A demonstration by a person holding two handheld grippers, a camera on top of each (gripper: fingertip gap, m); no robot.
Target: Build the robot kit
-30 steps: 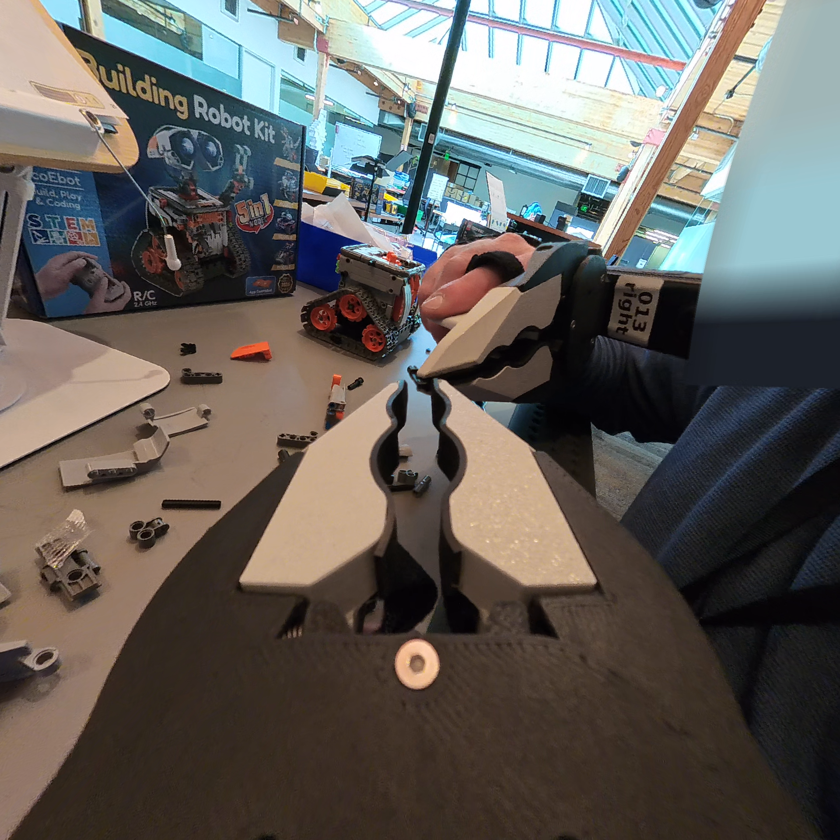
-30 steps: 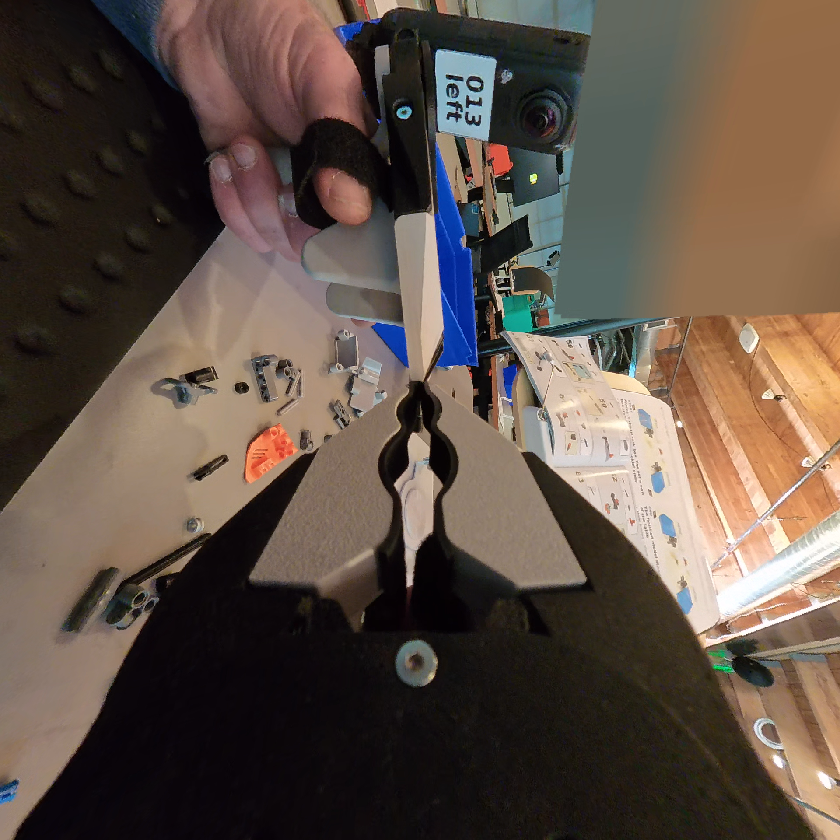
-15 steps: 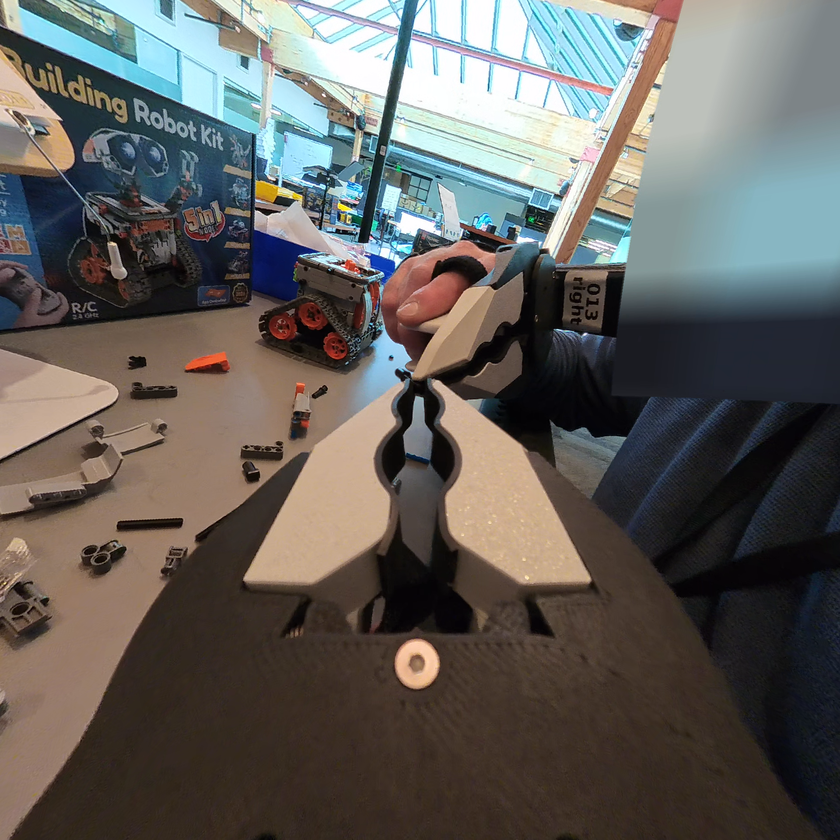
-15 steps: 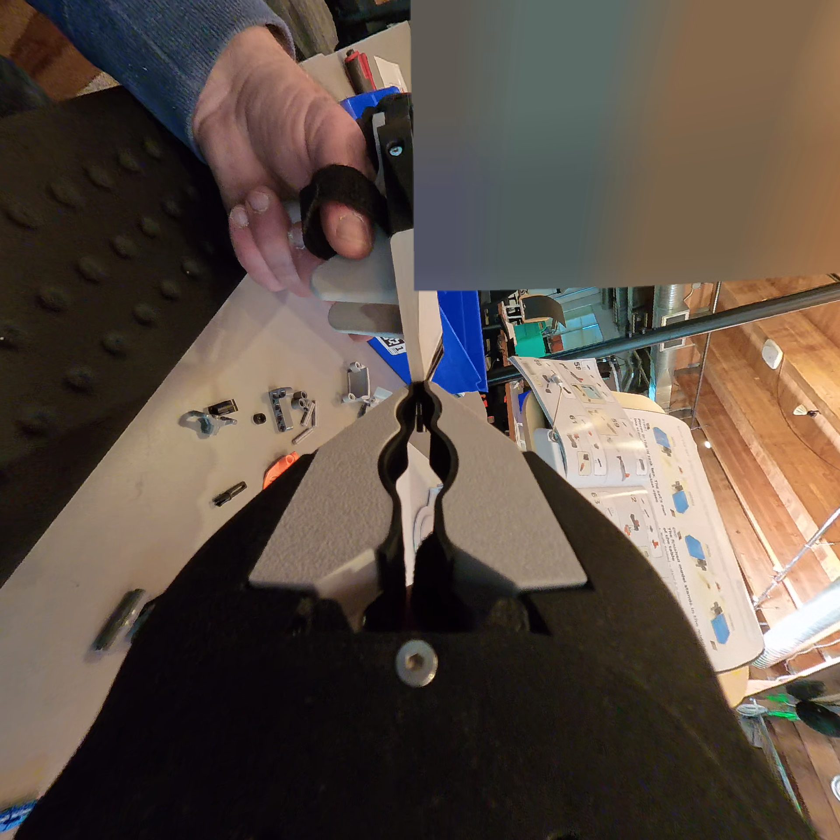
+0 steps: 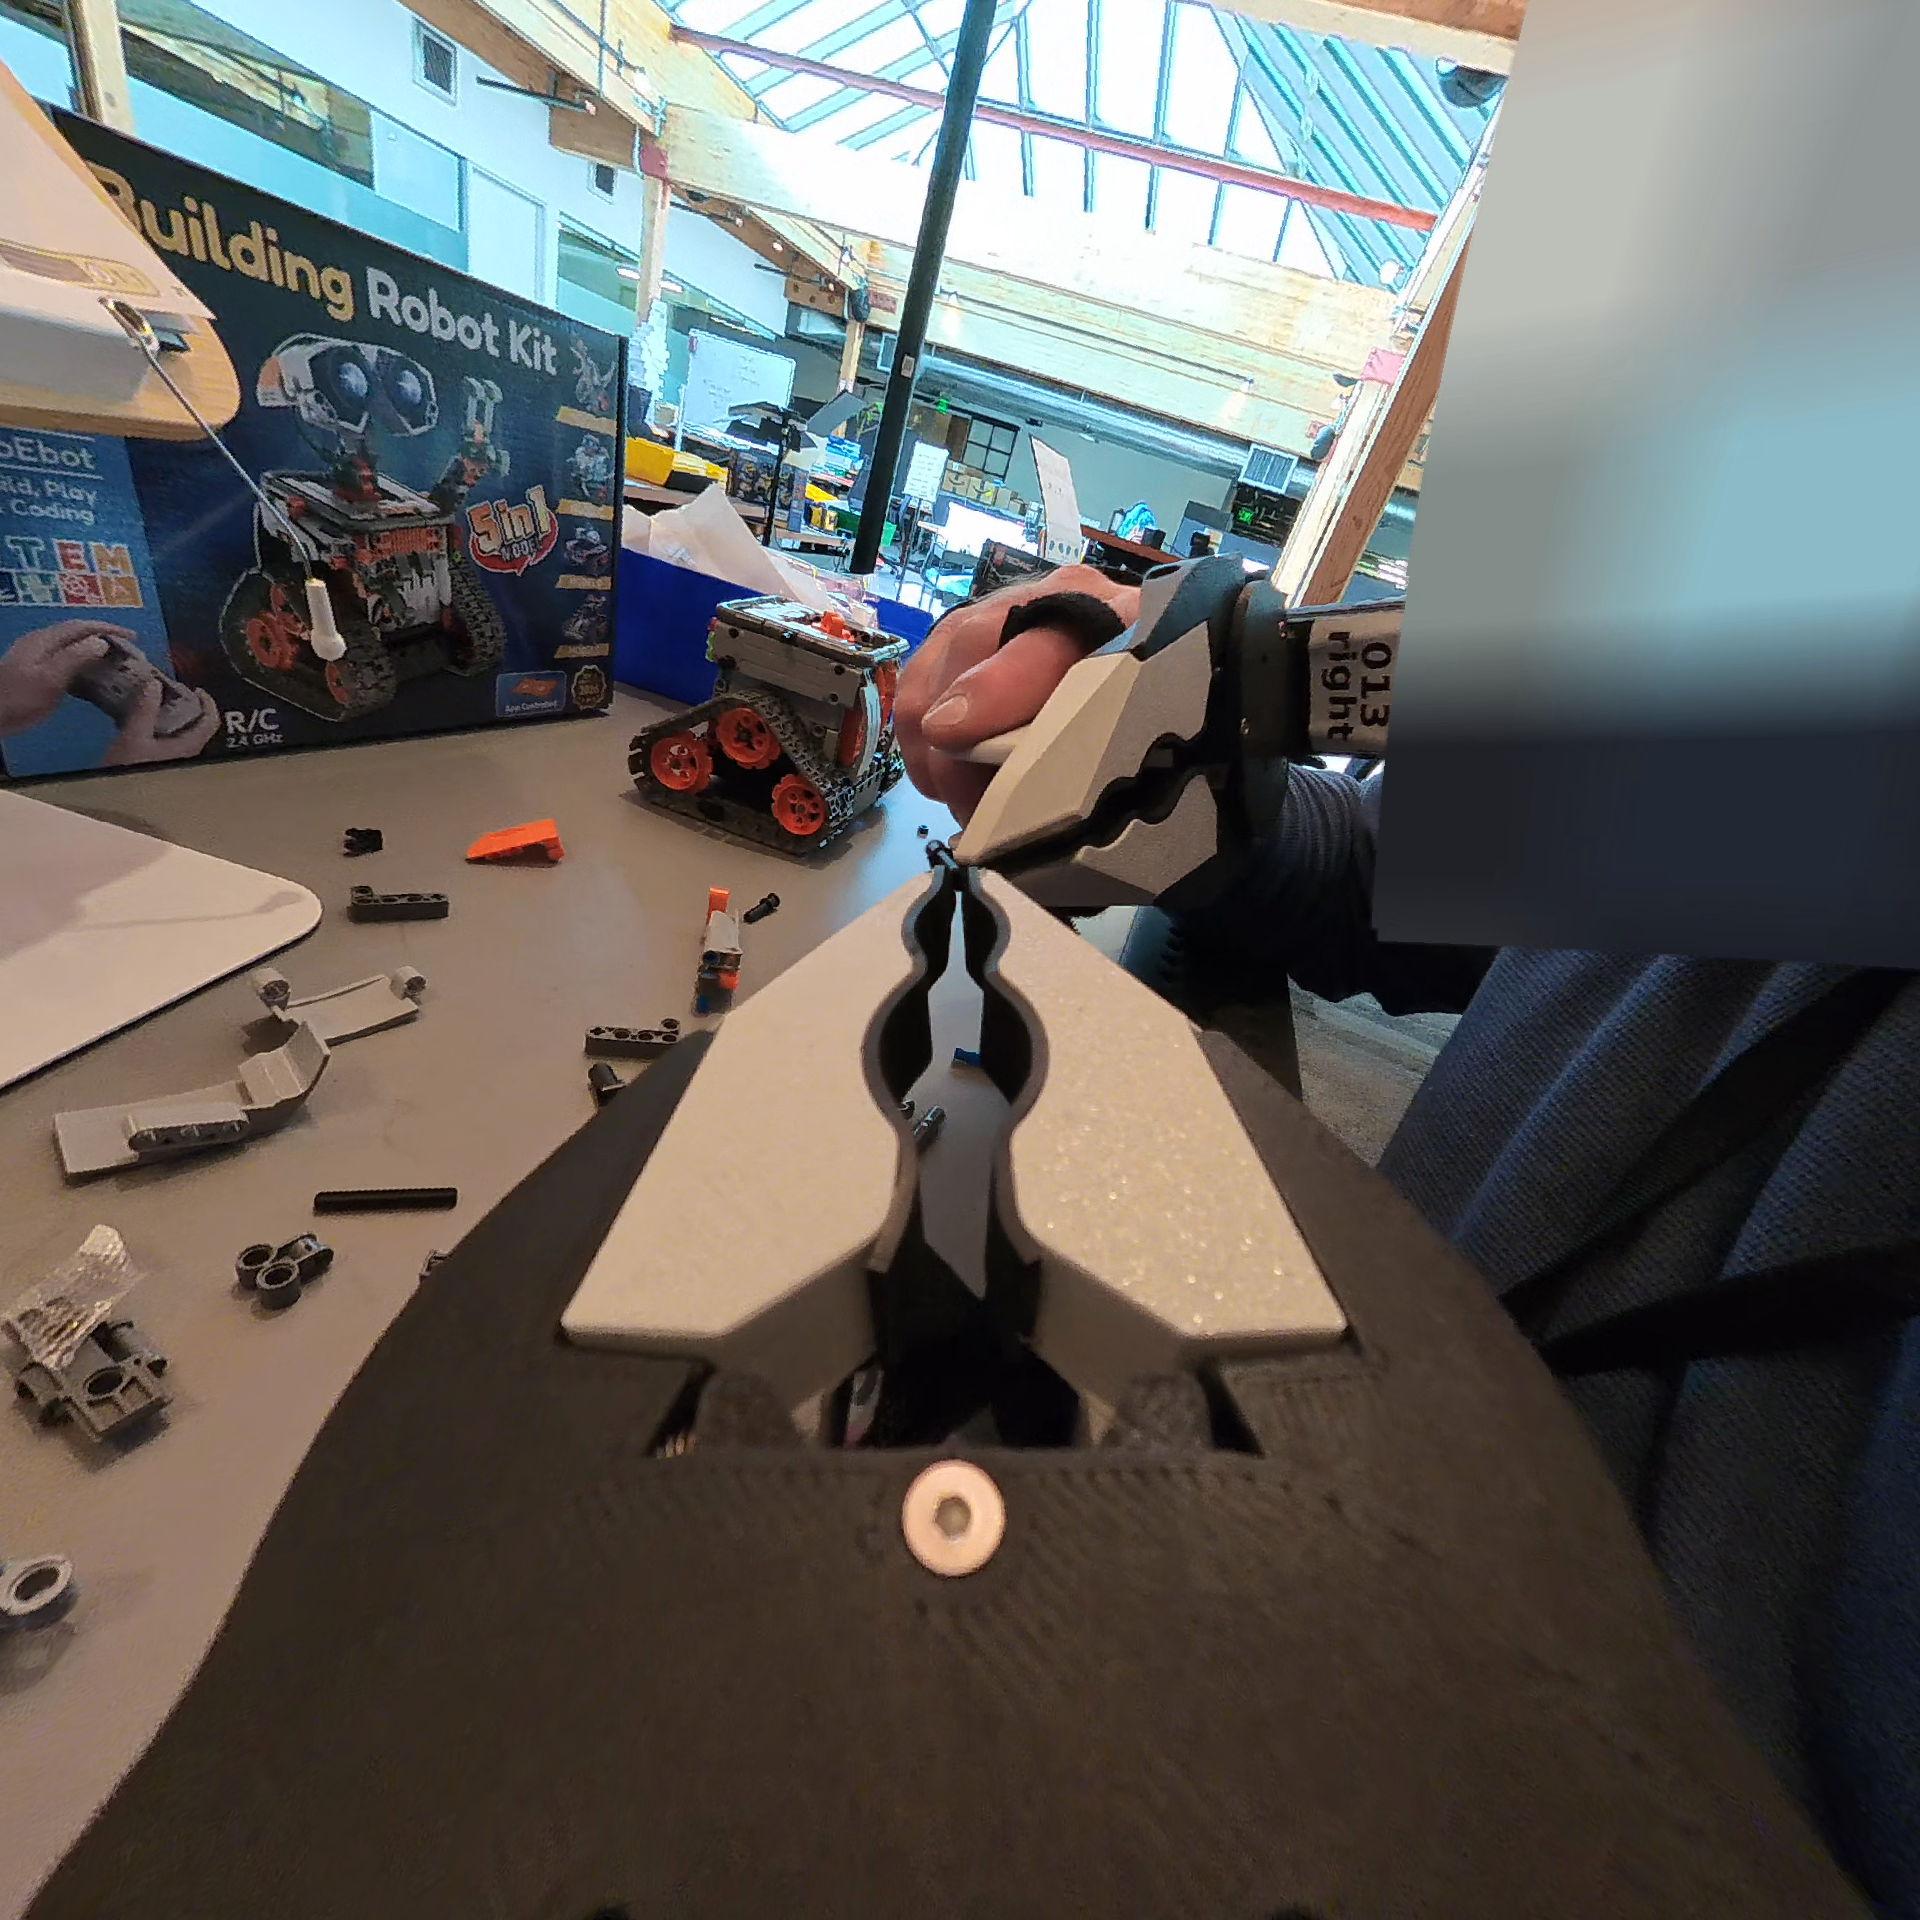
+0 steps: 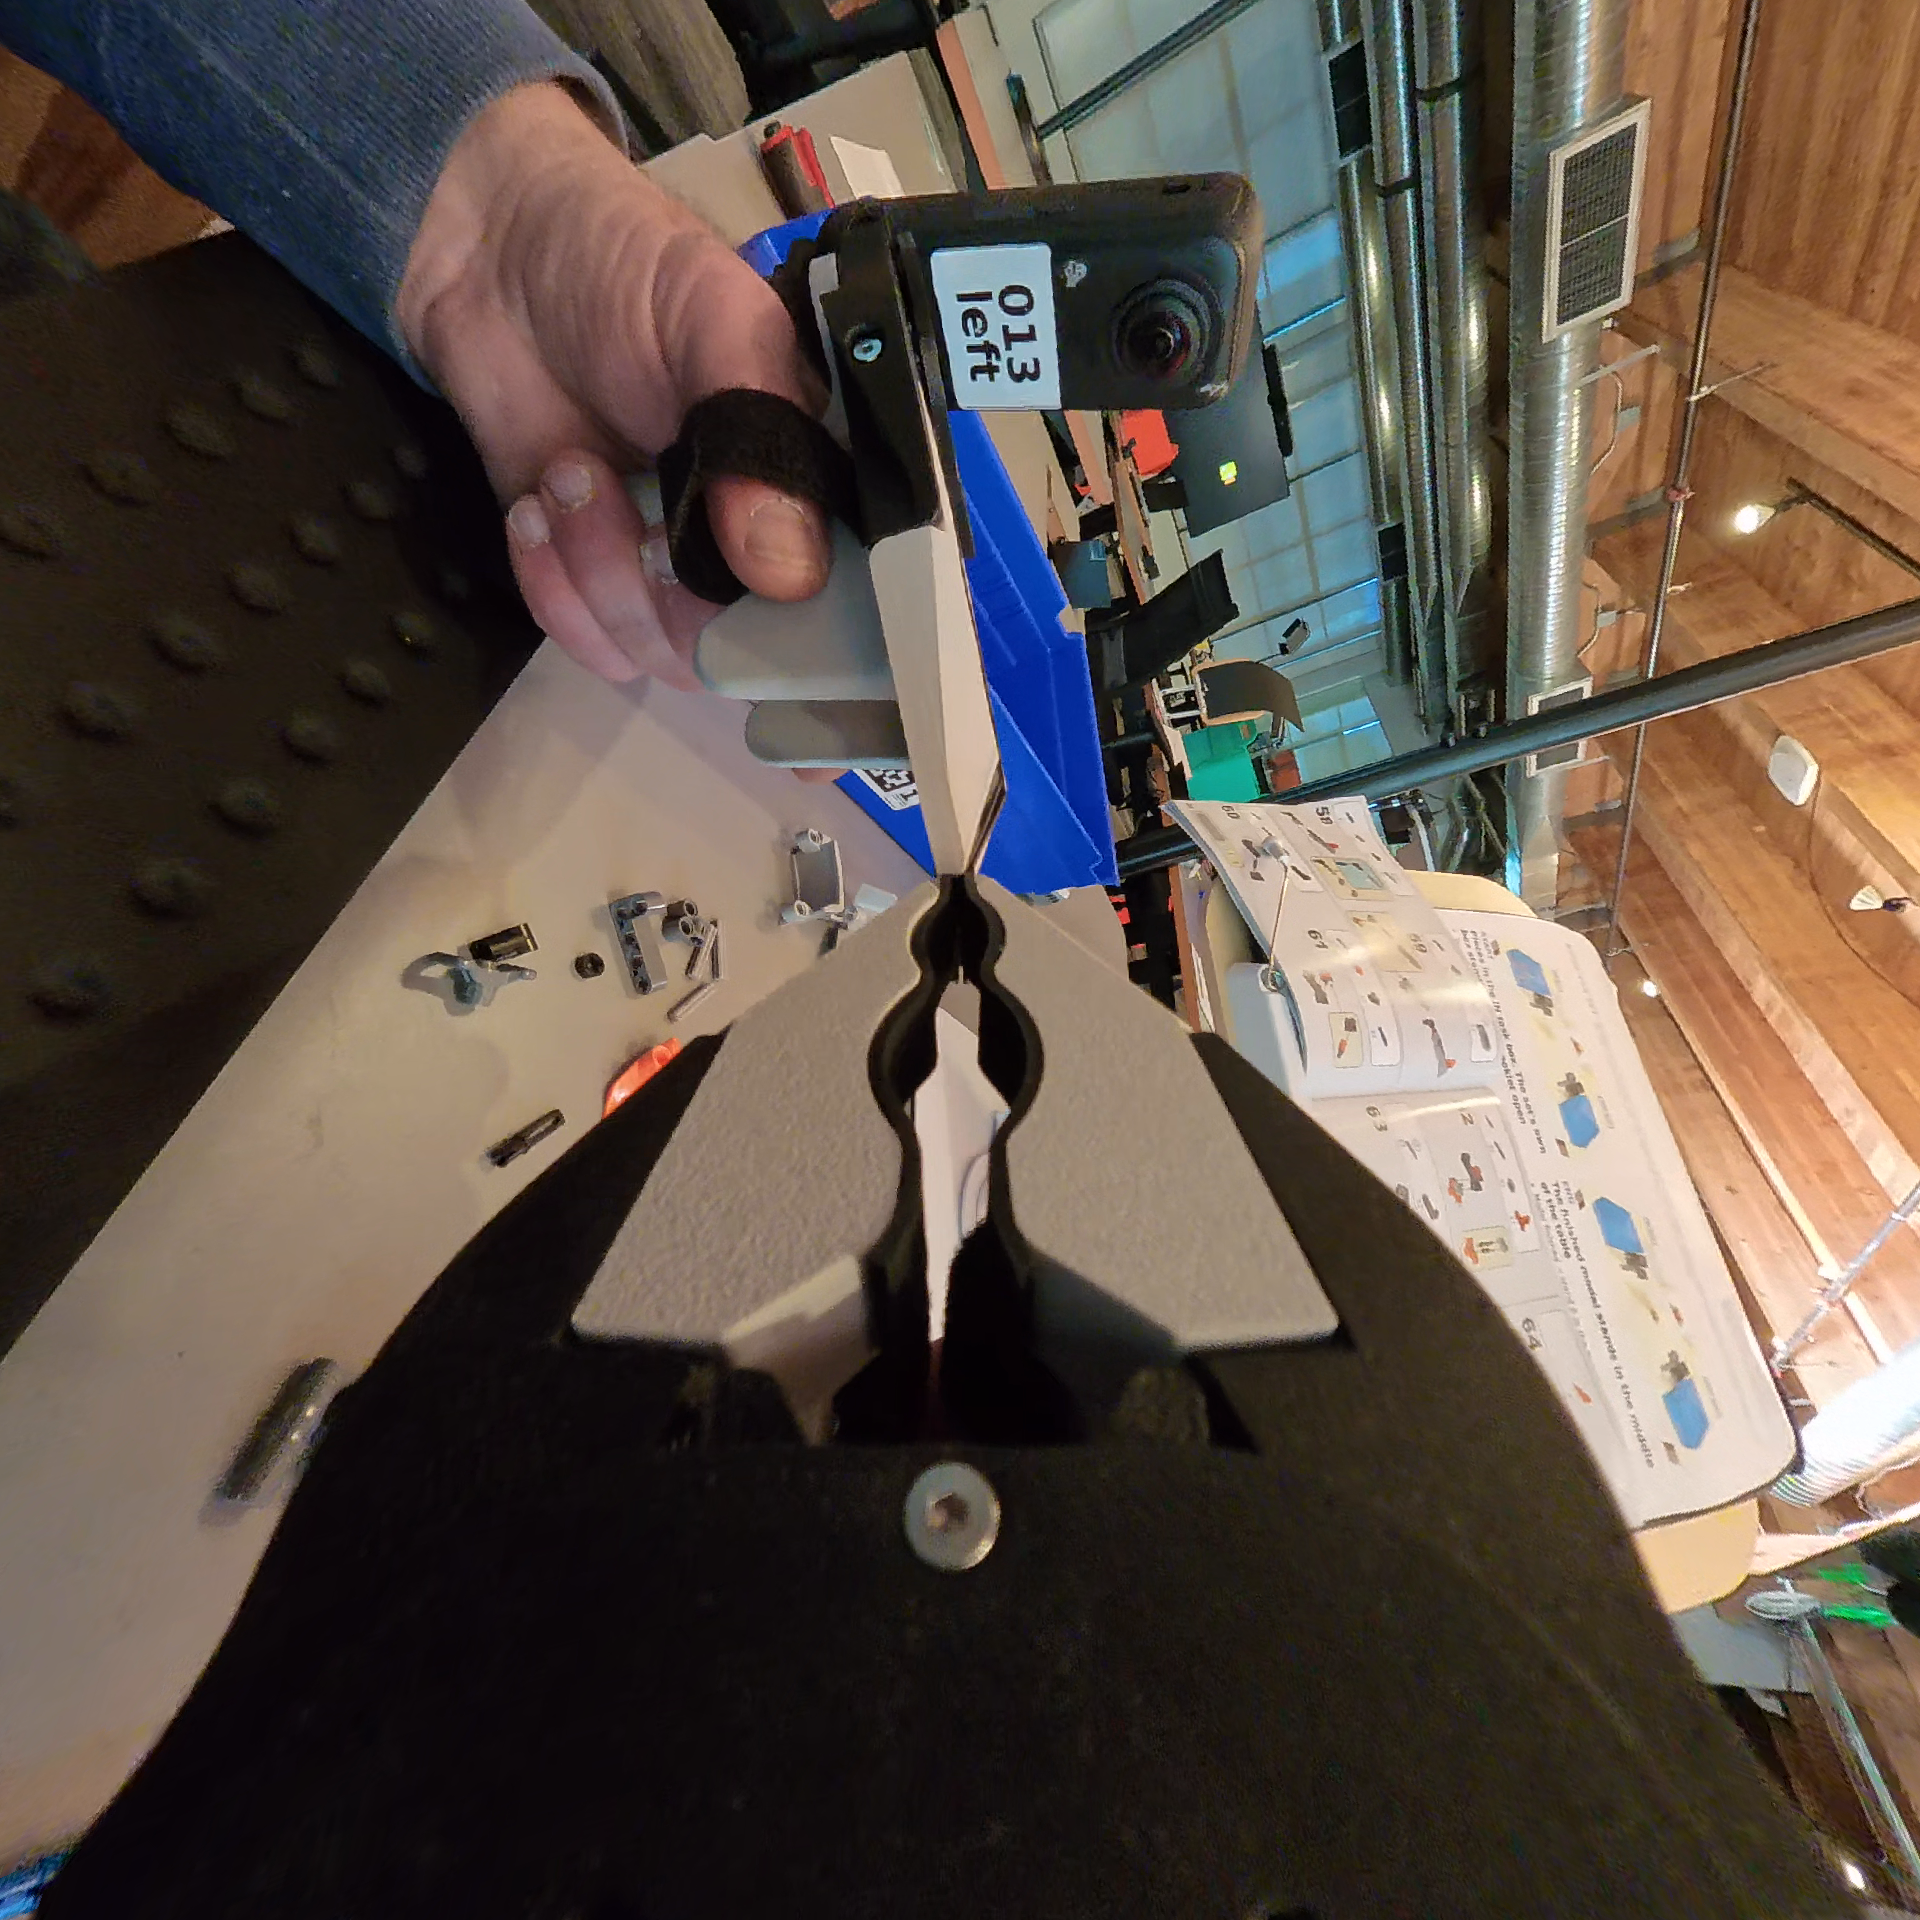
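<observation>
Lettering marks the box [image 5: 312, 468], white stickers [image 6: 995, 324], booklet [image 6: 1455, 1091].

A grey table [image 5: 540, 997] carries a tracked toy robot [image 5: 767, 743], a kit box [image 5: 343, 499] and scattered small parts [image 5: 281, 1262].

We see a grey tabletop [image 5: 540, 997] strewn with small building-kit parts. A tracked robot model [image 5: 774, 732] with orange wheels stands far centre, with a blue bin [image 5: 665, 634] behind it and the kit's box [image 5: 343, 520] at far left. An orange wedge piece [image 5: 516, 840] lies left of the model. Nearer left we find a grey bracket [image 5: 197, 1112] and a black axle [image 5: 384, 1200]. An open instruction booklet [image 6: 1455, 1091] stands on a stand.
</observation>
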